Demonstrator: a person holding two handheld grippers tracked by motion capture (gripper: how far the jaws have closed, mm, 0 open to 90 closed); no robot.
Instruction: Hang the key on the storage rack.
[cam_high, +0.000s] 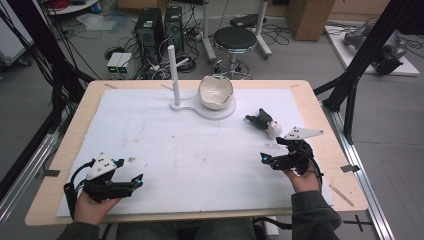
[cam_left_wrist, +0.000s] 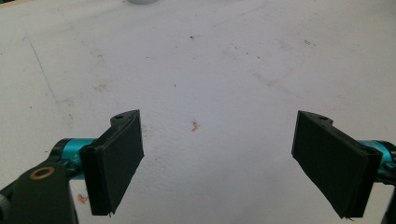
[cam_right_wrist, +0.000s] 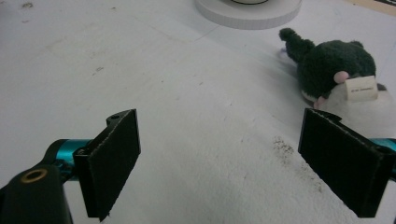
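Hands rest near the front edge of the white-covered wooden table (cam_high: 65, 150), each holding a gripper with jaws spread wide and empty. The right gripper (cam_right_wrist: 219, 163) sits just short of a small dark-green and white plush toy (cam_right_wrist: 334, 70) lying toward the table's right edge, near the cracked-egg-shaped white bowl on its white stand (cam_high: 216, 92). The left gripper (cam_left_wrist: 219, 158) idles over bare sheet. Judged an approach step; next comes reaching forward and closing on the toy.

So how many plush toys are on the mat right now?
1. The plush toy lies on the white mat just ahead of the right gripper, right of the bowl. None looks hidden.
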